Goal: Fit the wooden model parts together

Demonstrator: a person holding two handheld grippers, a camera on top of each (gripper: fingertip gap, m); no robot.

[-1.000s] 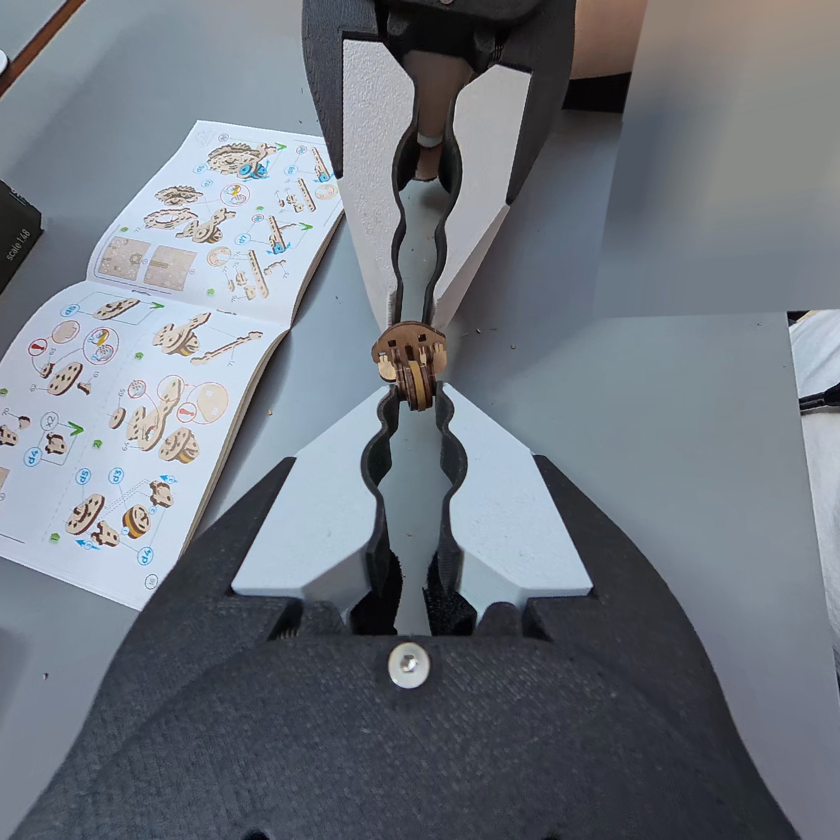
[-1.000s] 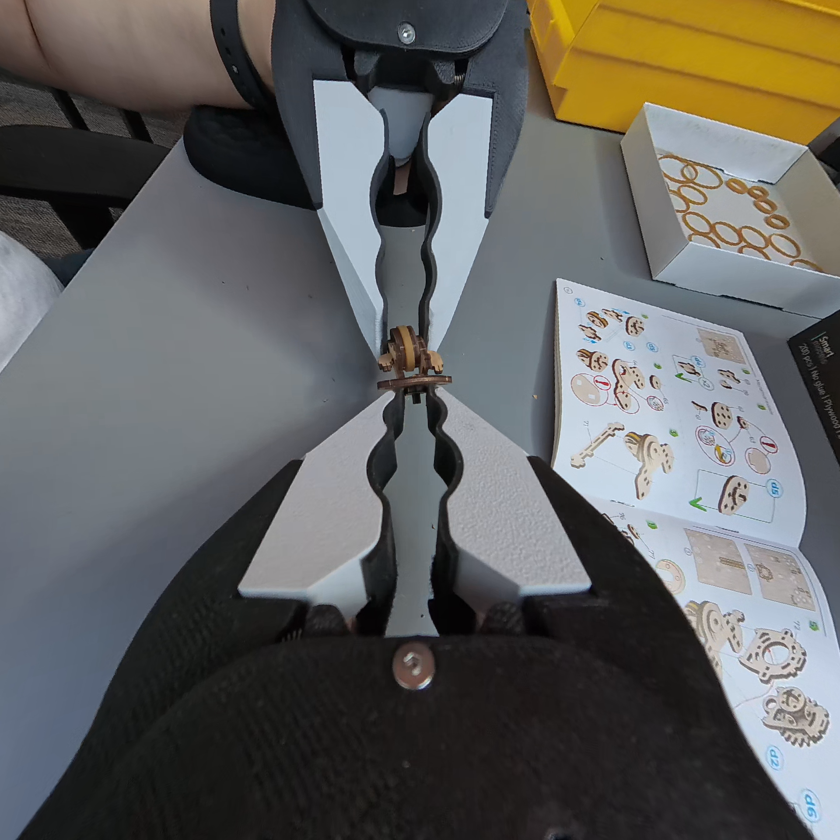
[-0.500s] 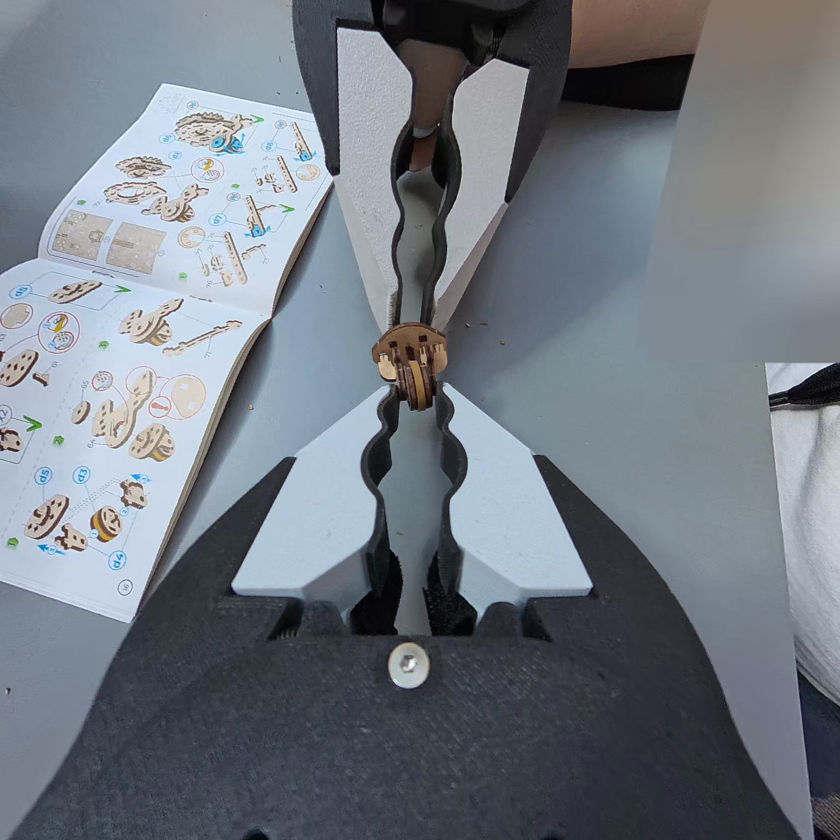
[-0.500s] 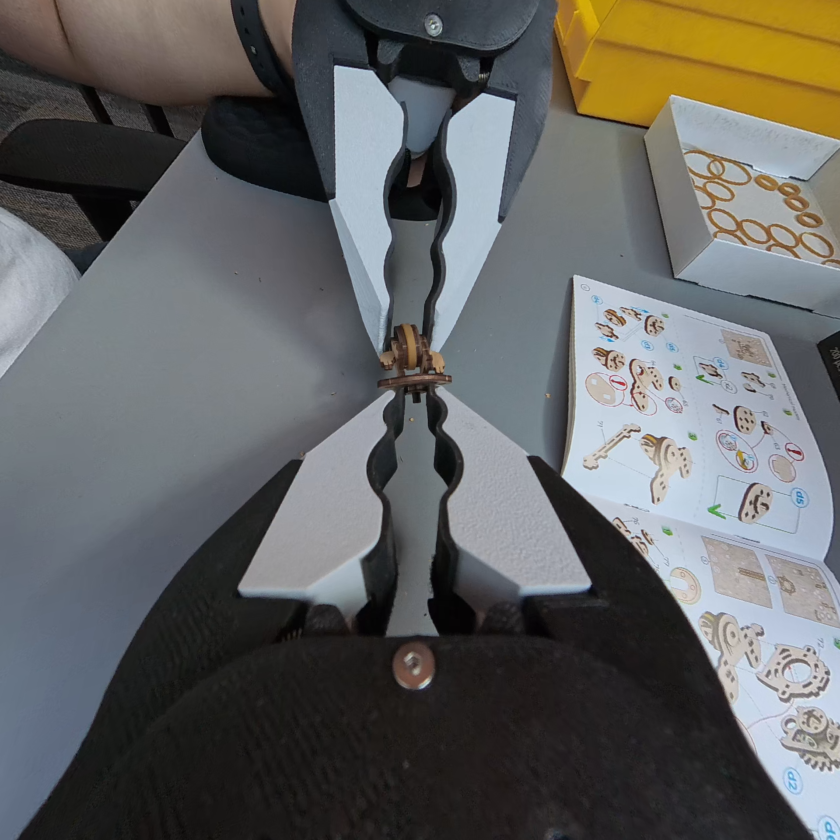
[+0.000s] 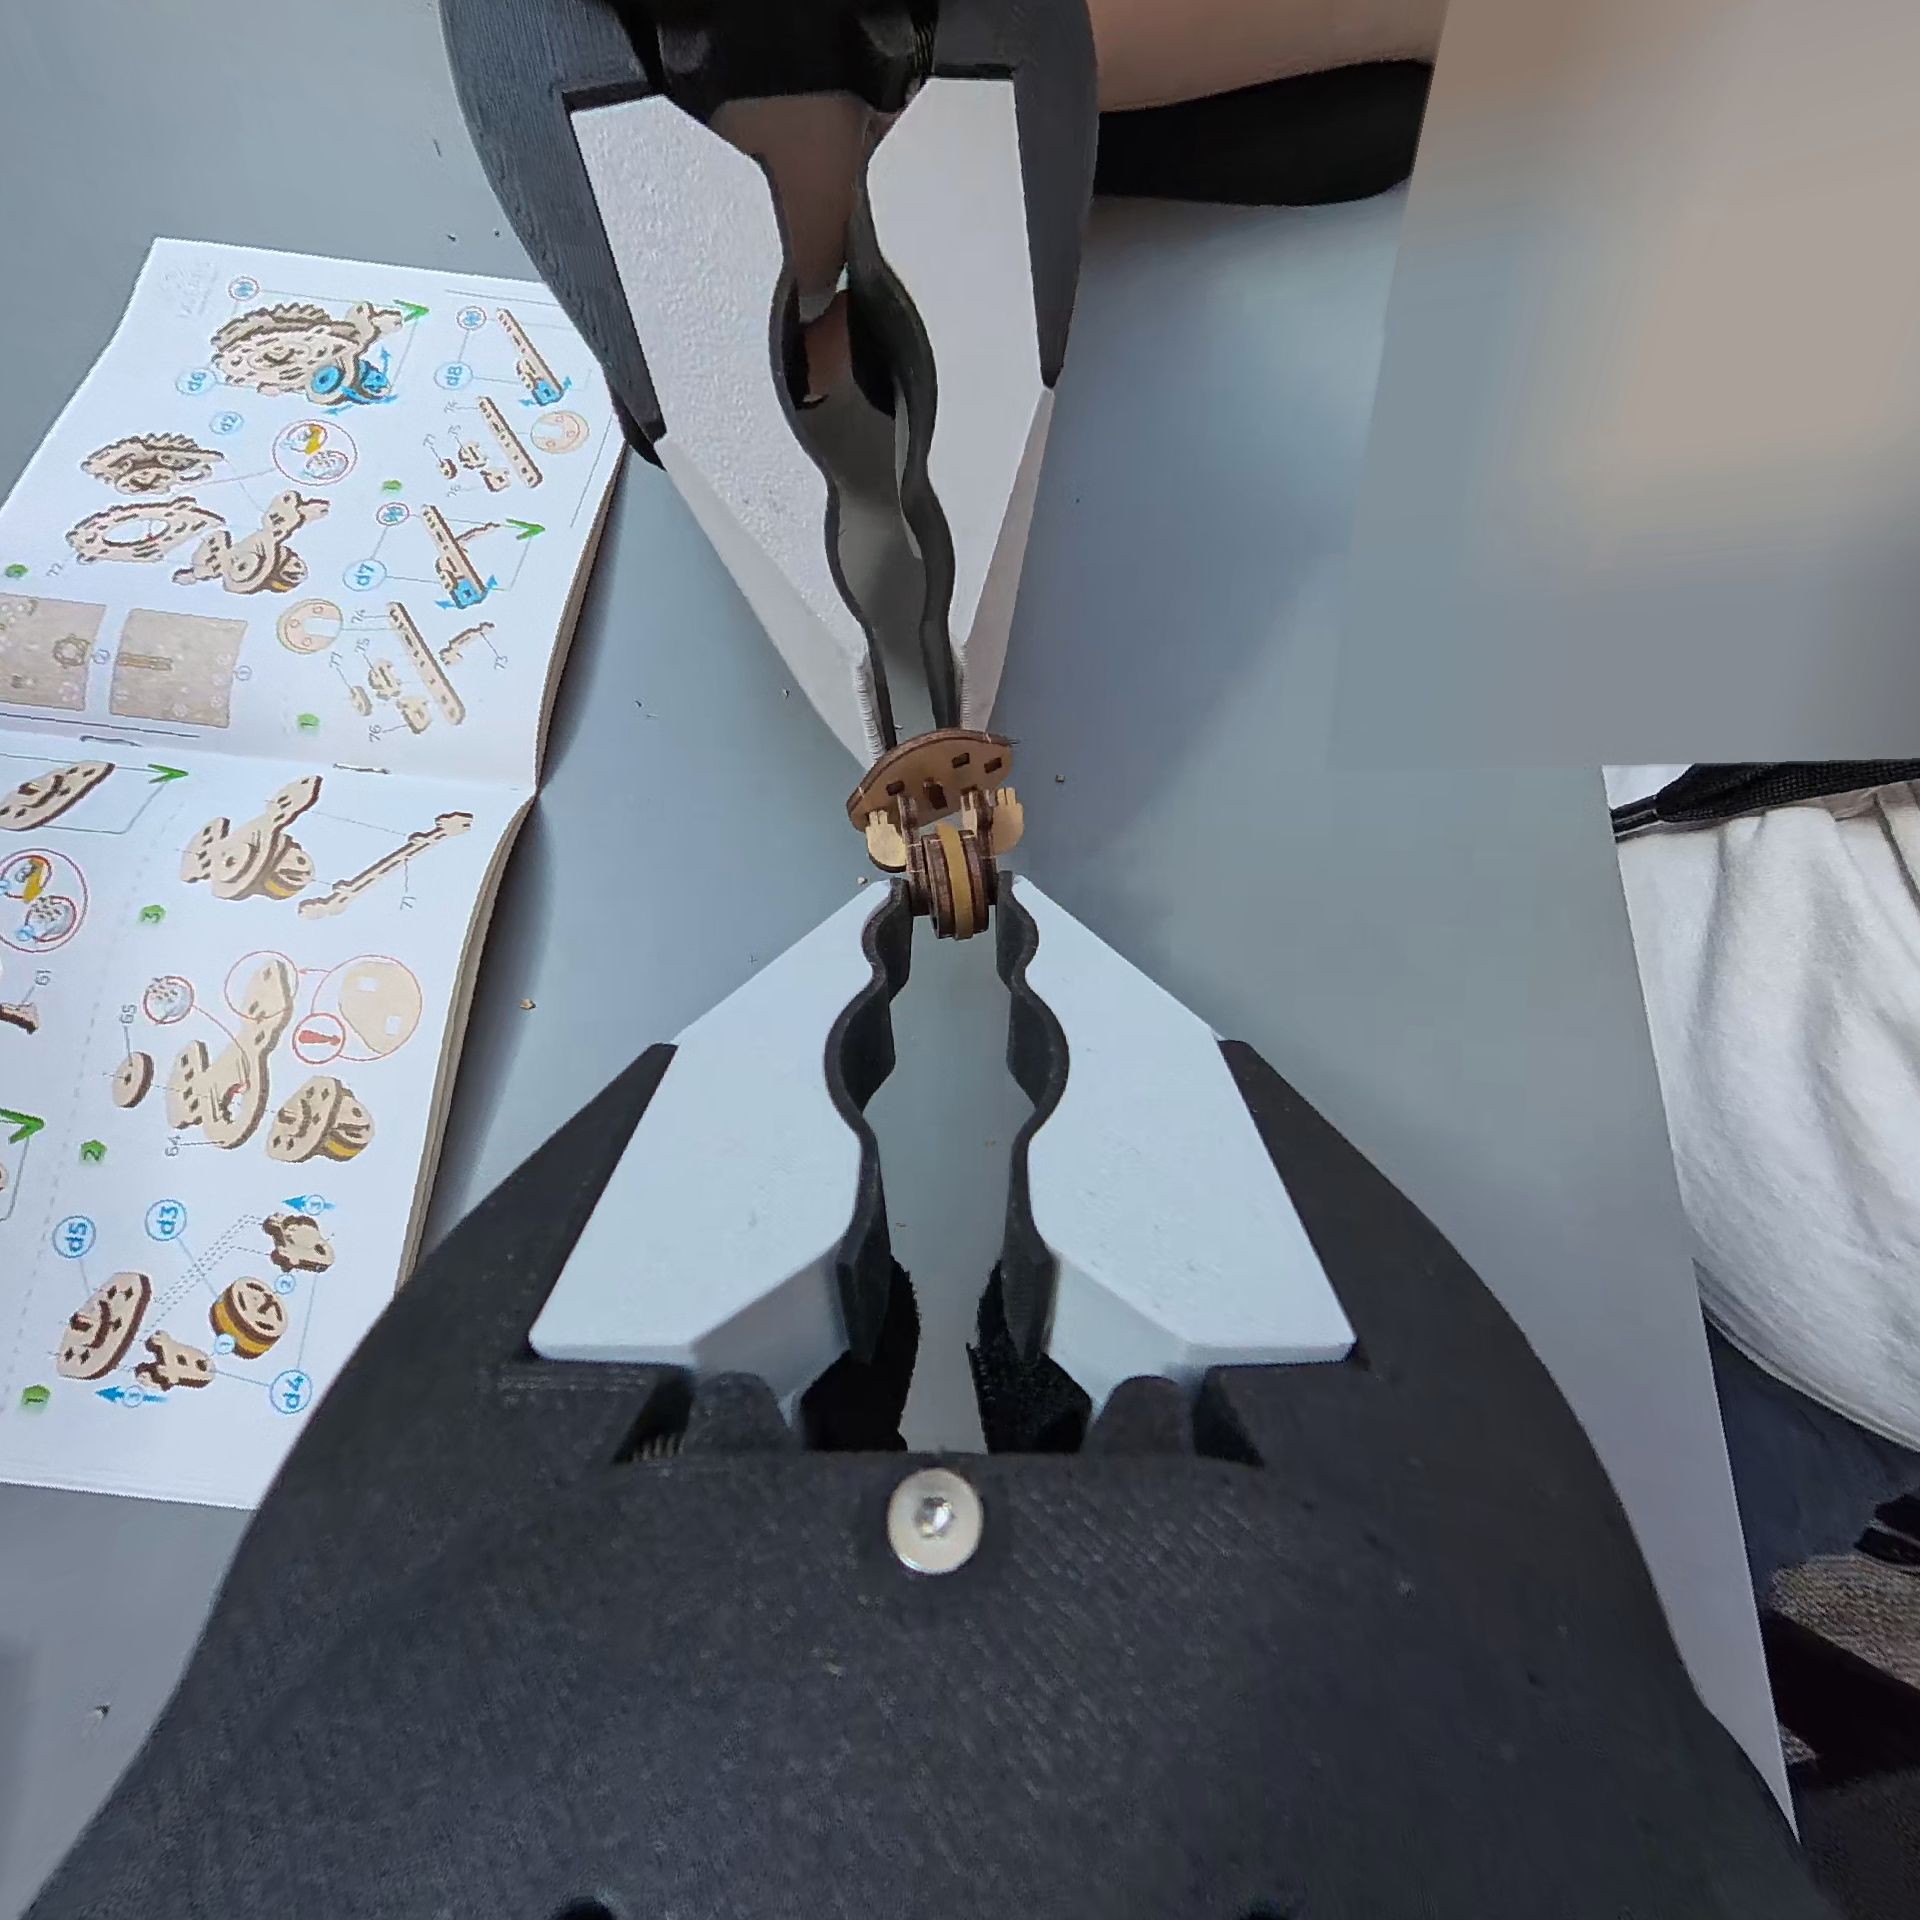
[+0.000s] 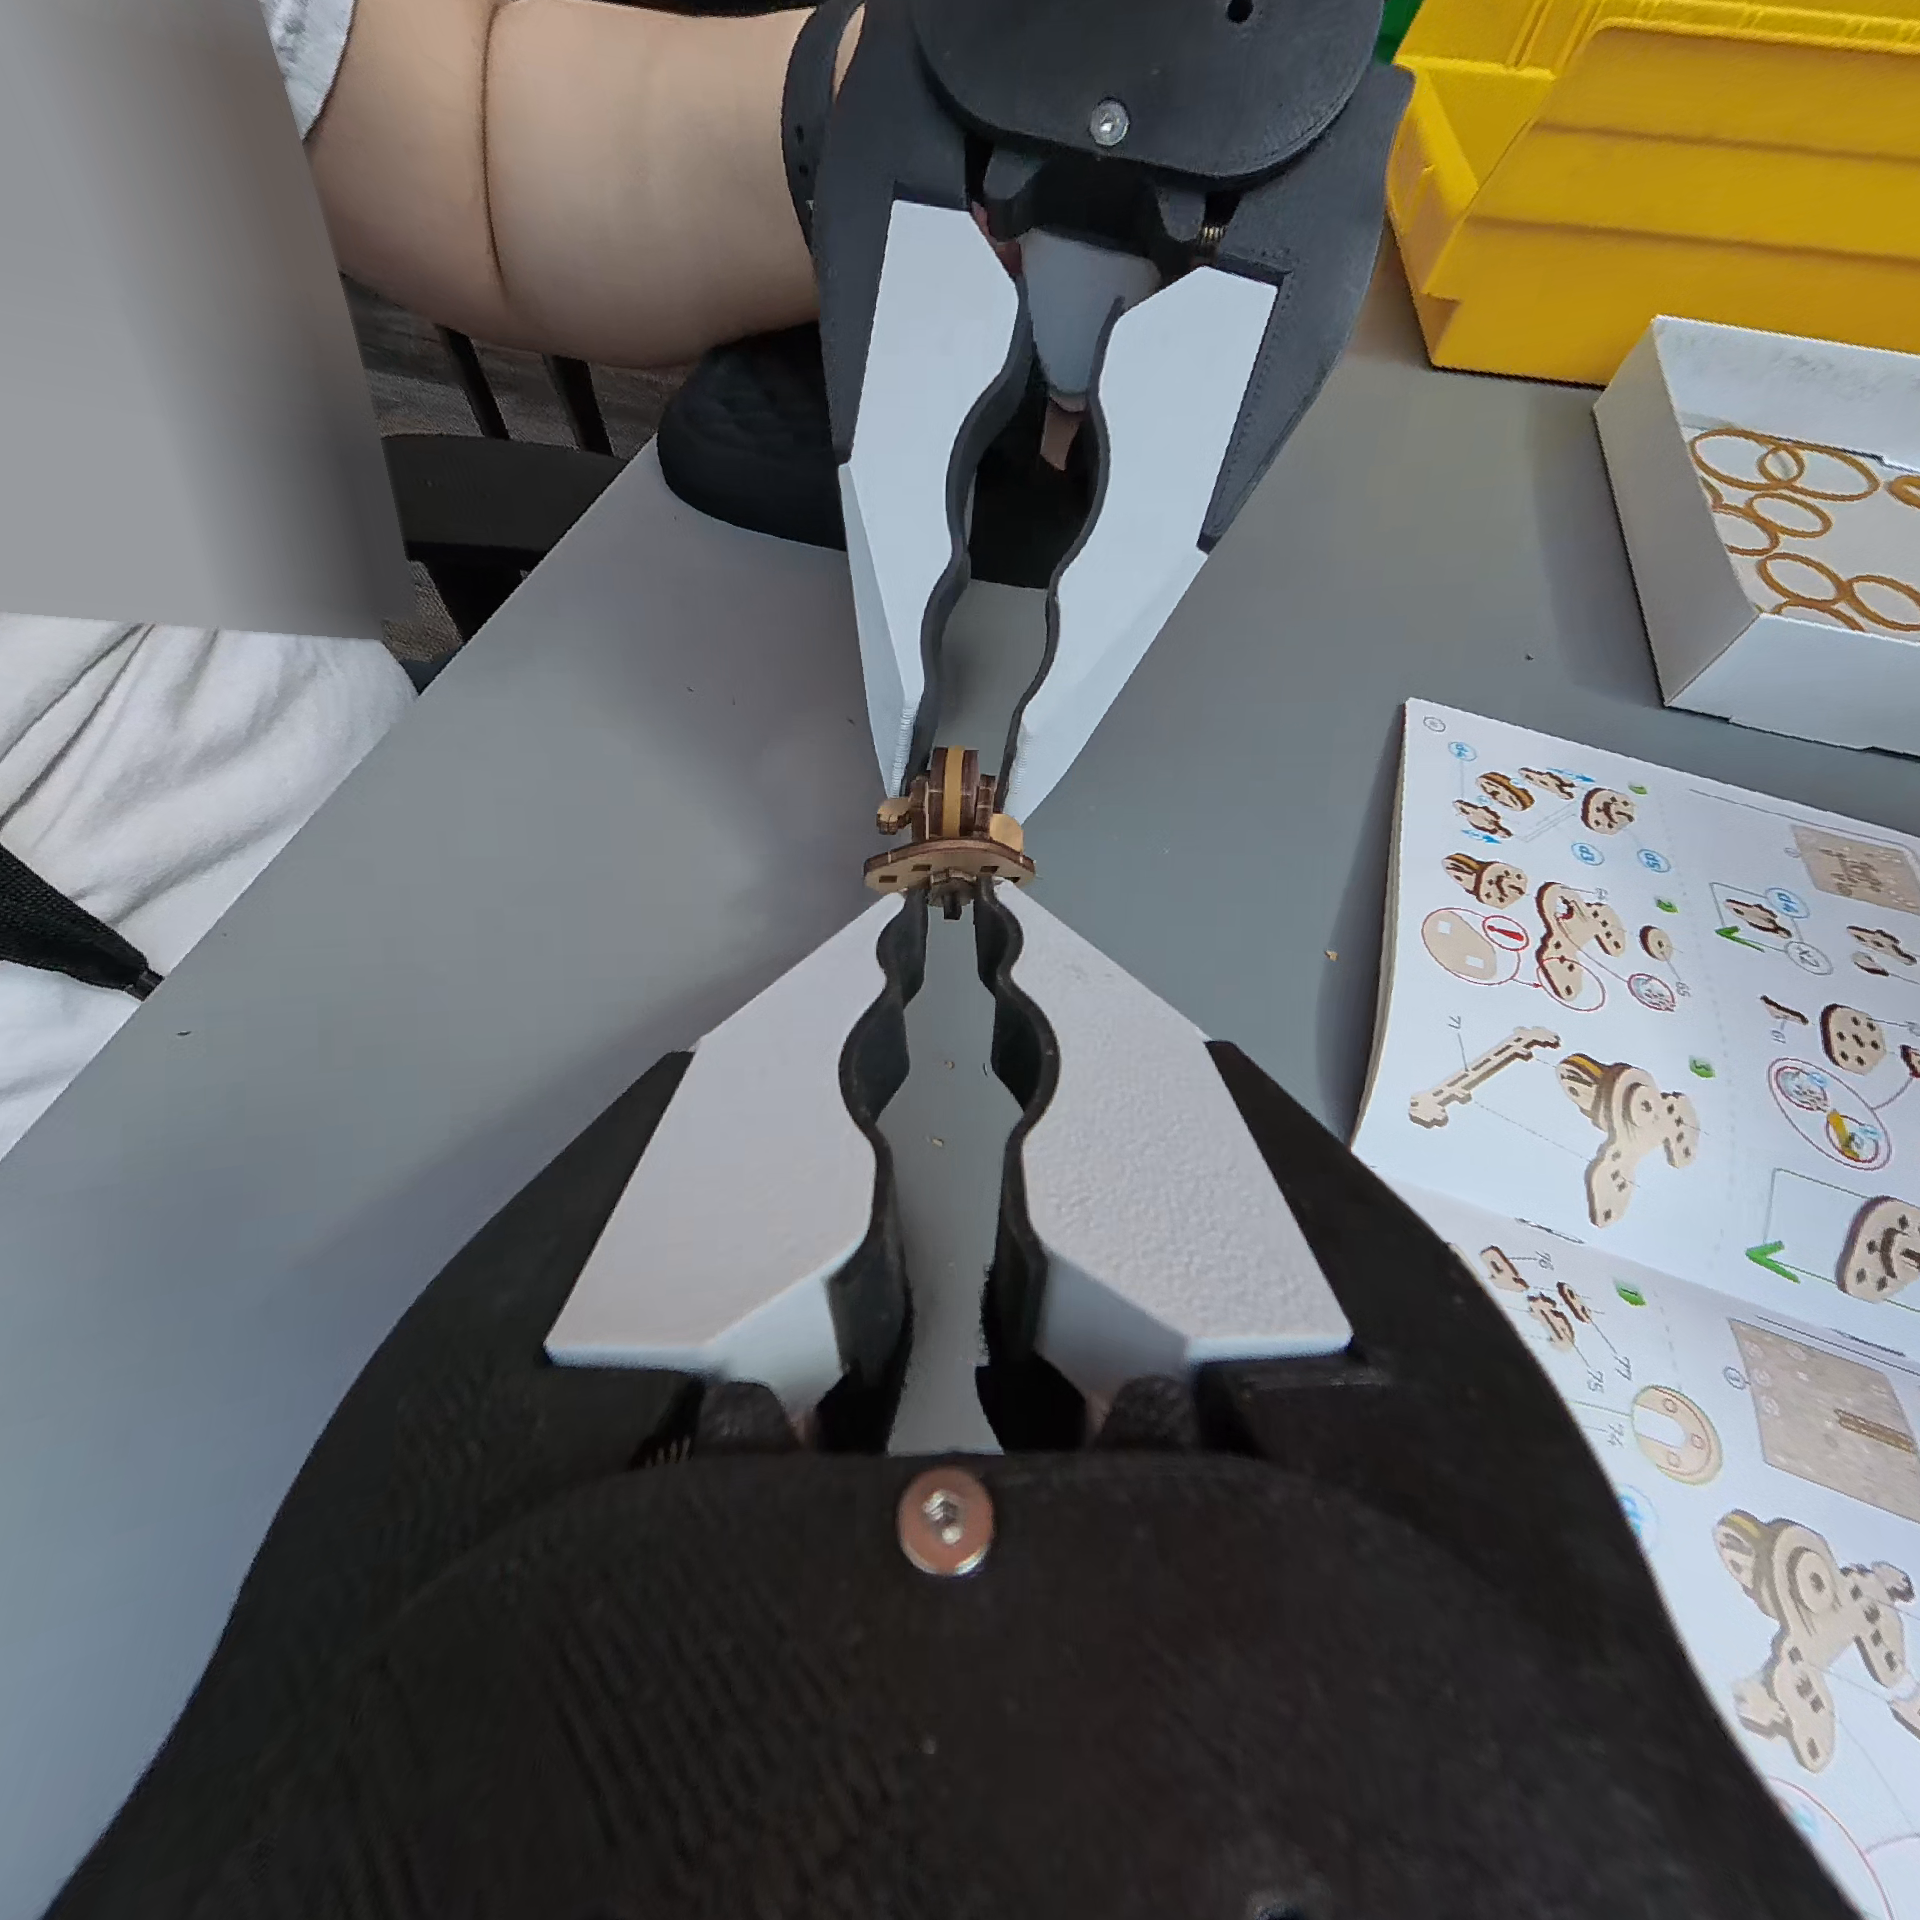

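A small wooden wheel stack of brown and yellow discs is pressed against a flat slotted wooden plate. Both are held in the air above the grey table. My left gripper is shut on the wheel stack. My right gripper comes in from the opposite side and is shut on the plate. In the right wrist view my right gripper pinches a tab under the plate, and my left gripper clamps the wheel stack. The fingertips of the two grippers nearly meet.
An open instruction booklet lies flat on the table; it also shows in the right wrist view. A white box of wooden rings and yellow bins stand beyond it. A person's forearm and the table edge are close. The tips of both grippers are at nearly the same place.
Both grippers keep their grip on the joined parts. The held pair has shifted slightly over the table, and the opposing gripper now looks closer and a little tilted in each view.
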